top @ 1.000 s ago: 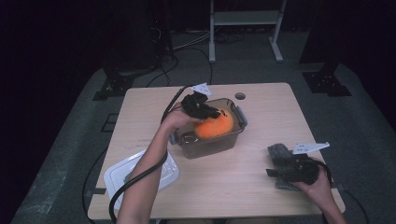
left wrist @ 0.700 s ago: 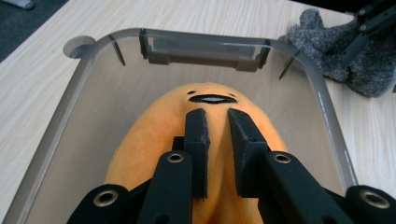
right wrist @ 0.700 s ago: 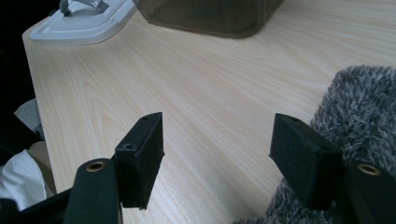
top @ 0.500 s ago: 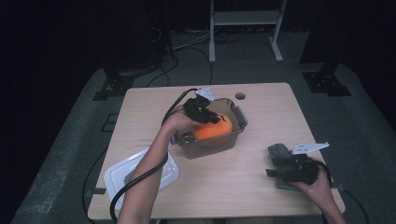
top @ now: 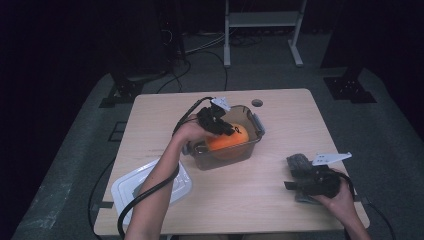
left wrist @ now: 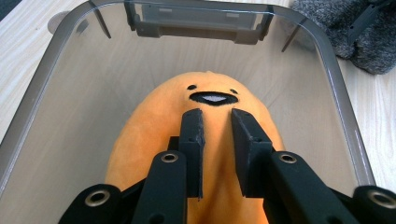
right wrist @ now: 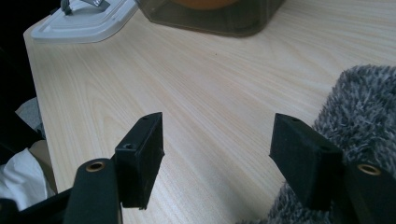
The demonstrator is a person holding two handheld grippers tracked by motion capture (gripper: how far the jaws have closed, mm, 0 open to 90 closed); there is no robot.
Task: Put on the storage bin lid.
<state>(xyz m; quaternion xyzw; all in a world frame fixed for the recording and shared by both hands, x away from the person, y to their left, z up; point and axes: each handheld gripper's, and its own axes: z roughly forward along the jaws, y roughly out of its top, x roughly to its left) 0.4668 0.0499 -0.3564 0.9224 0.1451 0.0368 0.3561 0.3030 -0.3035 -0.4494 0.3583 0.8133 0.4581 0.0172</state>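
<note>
Change since earlier frame: little is seen to have shifted; left gripper (top: pixel 220 124) remains over the container, right gripper (top: pixel 311 181) is unmoved at the table's near right.
Container (left wrist: pixel 56 60): clear, smoke-tinted plastic tub with a grey latch on its far rim, set at the middle of the wooden table (top: pixel 280 120); uncovered.
Contents: one orange plush toy (left wrist: pixel 154 130) with a small black face, laid in the tub and taking up most of its floor.
Left gripper jaws: drawn nearly together, a fold of the orange plush pinched between the pads.
Lid (top: pixel 150 182): white, laid flat on the table at the near left, well apart from the tub.
Right gripper jaws: held wide, nothing between them; the right pad is just beside a grey fuzzy cloth (right wrist: pixel 364 107).
Grey fuzzy cloth: placed on the table at the near right, outside the tub.
</note>
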